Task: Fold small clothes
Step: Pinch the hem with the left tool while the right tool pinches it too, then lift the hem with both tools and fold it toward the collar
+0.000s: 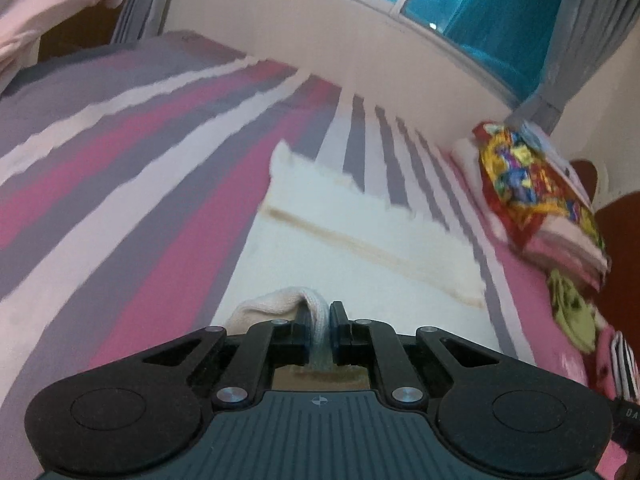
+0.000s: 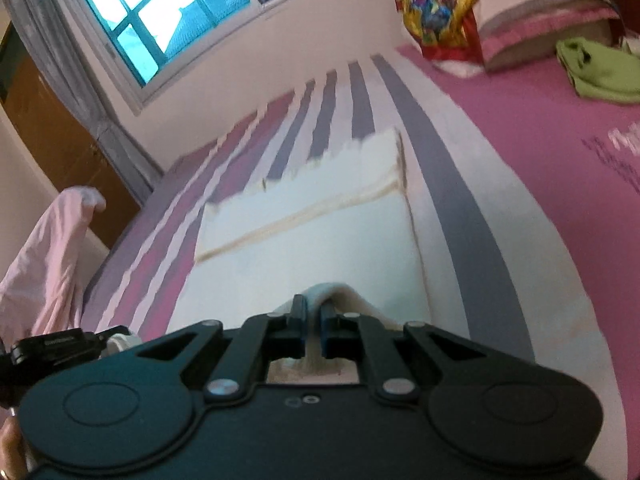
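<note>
**A:** What was shown, from the biggest thing down?

**B:** A bed (image 2: 540, 184) was seen filling most of both views, covered with a sheet striped in pink, grey and white. A wall with a window (image 2: 160, 12) was seen behind it. A white cloth (image 1: 360, 236) was laid along the stripes in the middle of the bed, with a pale seam running across it. Its near edge was raised off the sheet, and its far end lay flat. A bright patterned bundle (image 1: 524, 184) and a green garment (image 2: 600, 76) were seen near the head of the bed, well apart from the cloth.

**A:** And the two grippers?

**B:** The left gripper (image 1: 323, 320) was seen nearly shut, with a bunched fold of the white cloth pinched between its jaws. The right gripper (image 2: 314, 320) was likewise seen nearly shut on the same cloth's near edge.

**A:** What could have gone wrong from there?

**B:** Only a small pinch of fabric was held by each gripper, so a corner could have been lost if the cloth were pulled hard. If one side were carried further than the other, a crooked fold would likely have been made. The far end could also have been dragged along the sheet.

**A:** Was room left for moving?

**B:** Open sheet was seen beyond the cloth and on both sides. The wall was seen at the bed's far edge, and a pink cloth (image 2: 48, 264) was draped off to the left.
</note>
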A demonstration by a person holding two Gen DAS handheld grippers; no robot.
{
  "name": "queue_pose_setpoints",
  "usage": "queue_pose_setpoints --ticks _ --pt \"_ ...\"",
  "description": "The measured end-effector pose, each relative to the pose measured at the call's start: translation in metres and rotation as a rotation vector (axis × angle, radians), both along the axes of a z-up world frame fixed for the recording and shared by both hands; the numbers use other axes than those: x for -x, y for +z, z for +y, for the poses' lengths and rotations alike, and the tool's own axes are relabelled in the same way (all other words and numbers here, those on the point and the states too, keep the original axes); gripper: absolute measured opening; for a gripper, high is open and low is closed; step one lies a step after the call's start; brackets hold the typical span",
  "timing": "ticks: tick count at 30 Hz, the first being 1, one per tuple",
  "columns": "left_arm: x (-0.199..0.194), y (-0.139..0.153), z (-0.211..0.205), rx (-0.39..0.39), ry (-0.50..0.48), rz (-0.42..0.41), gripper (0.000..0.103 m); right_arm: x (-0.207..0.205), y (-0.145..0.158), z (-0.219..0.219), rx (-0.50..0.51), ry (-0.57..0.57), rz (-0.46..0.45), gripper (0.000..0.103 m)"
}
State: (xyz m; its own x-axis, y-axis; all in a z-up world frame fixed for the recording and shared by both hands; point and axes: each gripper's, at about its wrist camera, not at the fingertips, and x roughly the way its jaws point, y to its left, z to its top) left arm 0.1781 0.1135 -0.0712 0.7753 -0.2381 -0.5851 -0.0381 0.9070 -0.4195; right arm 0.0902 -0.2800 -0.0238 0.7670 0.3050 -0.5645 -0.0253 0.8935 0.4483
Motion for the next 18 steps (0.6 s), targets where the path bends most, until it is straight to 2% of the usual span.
queue_pose_setpoints --ticks 5,9,14,18 --pt "-0.064 0.007 -0.008 -0.001 0.029 -0.043 0.009 -0.053 0.002 -0.008 -0.015 -0.033 -0.035 0.007" --pt "-0.12 0.004 -0.017 -0.003 0.051 -0.064 0.009 -0.112 -0.002 -0.02 -0.037 -0.07 -0.05 0.007" --pt "-0.18 -0.01 -0.032 -0.039 0.066 -0.055 0.009 -0.175 -0.015 -0.028 -0.054 -0.096 -0.048 0.007" --pt "-0.221 -0.015 -0.033 -0.018 0.112 -0.045 0.009 -0.216 -0.023 -0.028 -0.036 -0.1 -0.054 0.007"
